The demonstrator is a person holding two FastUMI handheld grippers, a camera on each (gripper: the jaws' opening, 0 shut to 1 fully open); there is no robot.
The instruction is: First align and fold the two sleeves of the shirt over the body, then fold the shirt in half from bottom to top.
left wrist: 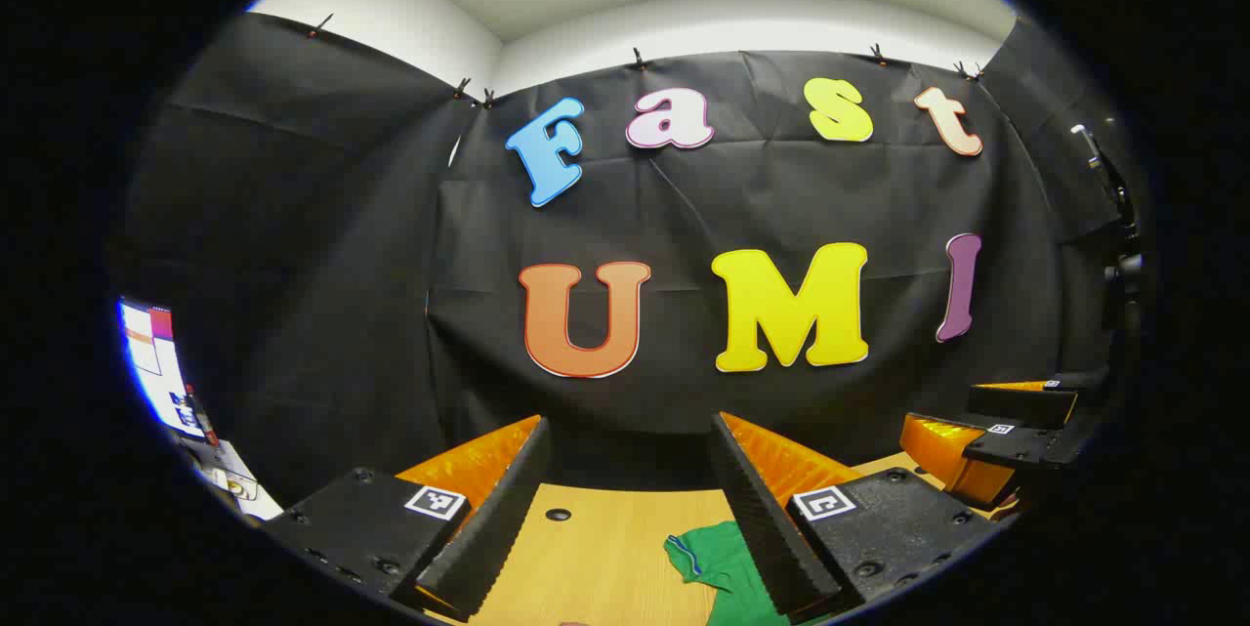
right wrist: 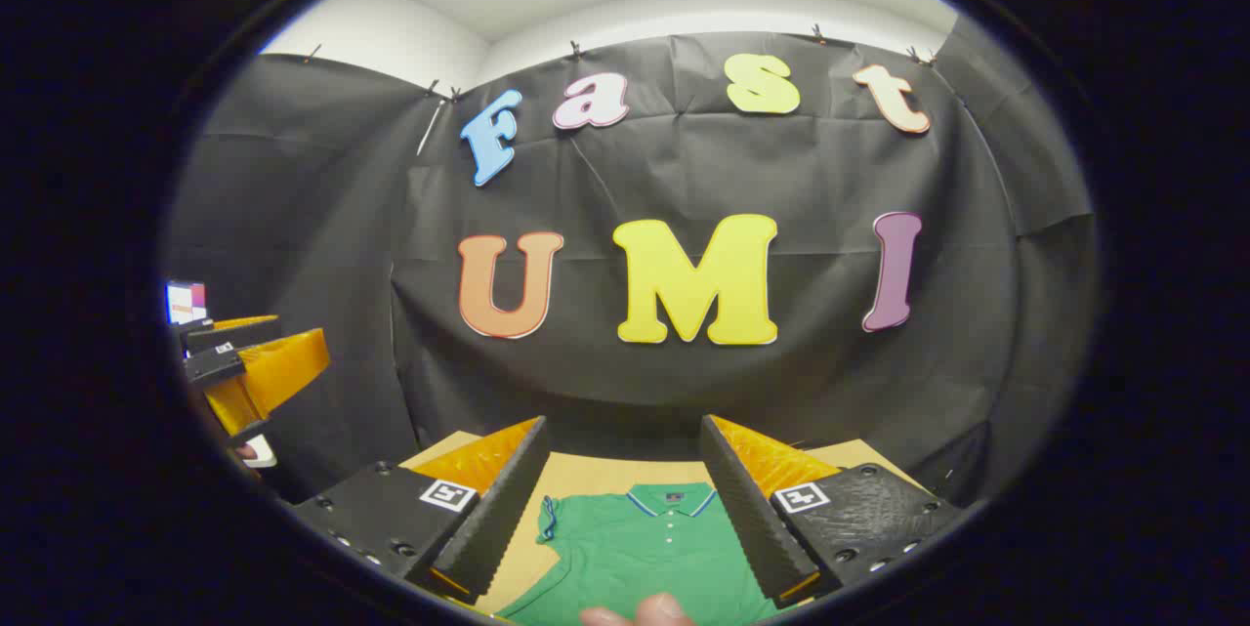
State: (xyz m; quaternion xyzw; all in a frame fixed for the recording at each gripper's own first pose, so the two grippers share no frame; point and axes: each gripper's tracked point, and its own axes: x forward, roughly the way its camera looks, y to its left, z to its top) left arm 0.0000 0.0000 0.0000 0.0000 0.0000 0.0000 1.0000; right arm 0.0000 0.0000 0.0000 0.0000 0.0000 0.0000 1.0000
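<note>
In the left gripper view my left gripper (left wrist: 625,509) is spread wide, nothing between its two ribbed fingers, and it hangs above the wooden table (left wrist: 596,558). A sleeve of the green shirt (left wrist: 723,567) lies flat on the table near the right finger, which covers part of it; the sleeve edge has a thin blue trim, and the rest of the shirt is cut off at the bottom. A small dark round hole (left wrist: 558,515) sits in the tabletop between the fingers. Far right I see my right gripper (left wrist: 1016,431), partly cut off at the edge. A lit screen (left wrist: 156,362) stands at the far left, too blurred to make out

In the right gripper view my right gripper (right wrist: 620,499) is also spread apart and holds nothing. The shirt (right wrist: 645,558) lies flat on the table (right wrist: 576,470) right between the fingers, collar at the far end, with a short row of buttons and blue trim on collar and sleeve; its lower part is cut off. A fingertip (right wrist: 640,612) shows at the bottom edge. My left gripper (right wrist: 244,362) shows at the left, and I cannot tell its state from here
</note>
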